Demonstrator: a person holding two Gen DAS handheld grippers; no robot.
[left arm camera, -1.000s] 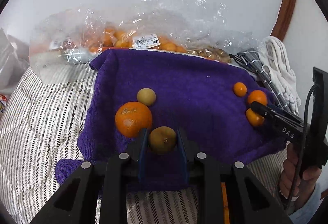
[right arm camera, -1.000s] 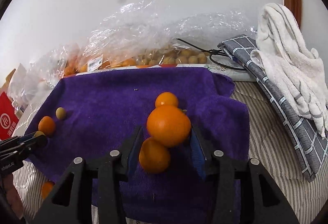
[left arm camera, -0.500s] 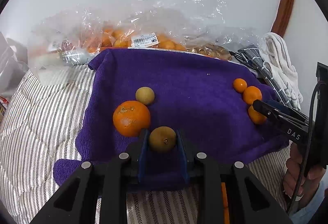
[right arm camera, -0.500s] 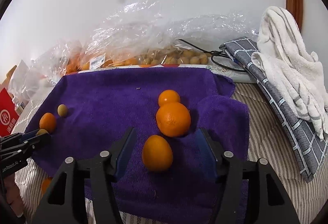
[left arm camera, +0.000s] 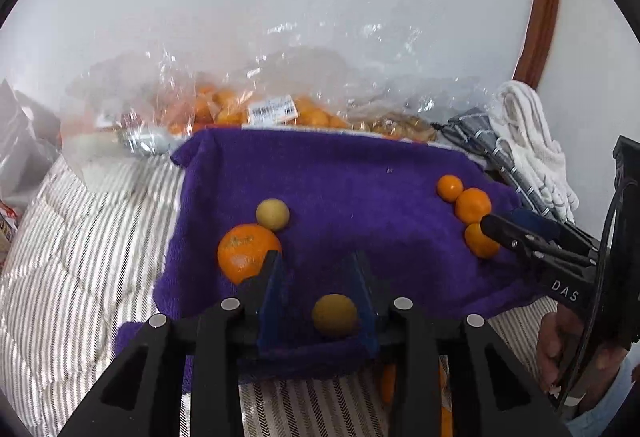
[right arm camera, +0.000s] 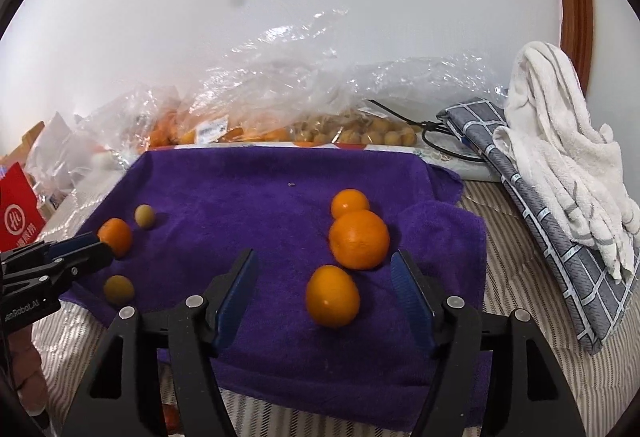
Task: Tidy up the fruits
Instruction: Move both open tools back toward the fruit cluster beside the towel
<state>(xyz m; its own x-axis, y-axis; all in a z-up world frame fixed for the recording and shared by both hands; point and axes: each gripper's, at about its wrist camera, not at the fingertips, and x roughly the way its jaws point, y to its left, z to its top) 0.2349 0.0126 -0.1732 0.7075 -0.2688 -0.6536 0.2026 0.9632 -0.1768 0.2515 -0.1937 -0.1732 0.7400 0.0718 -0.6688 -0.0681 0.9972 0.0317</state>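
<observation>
A purple towel (left arm camera: 360, 189) lies on the striped bed and shows in the right wrist view too (right arm camera: 256, 197). My left gripper (left arm camera: 318, 273) is open; a small brown-yellow fruit (left arm camera: 334, 315) lies loose on the towel between its fingers, near the right one. An orange (left arm camera: 246, 252) and a small yellow fruit (left arm camera: 272, 213) lie just ahead on the left. My right gripper (right arm camera: 324, 269) is open wide. An orange fruit (right arm camera: 332, 296) lies between its fingers. A bigger orange (right arm camera: 359, 239) and a smaller one (right arm camera: 349, 202) lie just beyond.
Clear plastic bags of oranges (left arm camera: 256, 109) and small tan fruits (right arm camera: 360, 129) lie along the wall behind the towel. A grey checked cloth (right arm camera: 540, 221) and a white towel (right arm camera: 568, 141) are piled at the right. A red carton (right arm camera: 18, 217) stands at the left.
My left gripper opened and let go of the small brown-yellow fruit, which now rests on the towel. My right gripper let go of the big orange, opened wider and drew back.
</observation>
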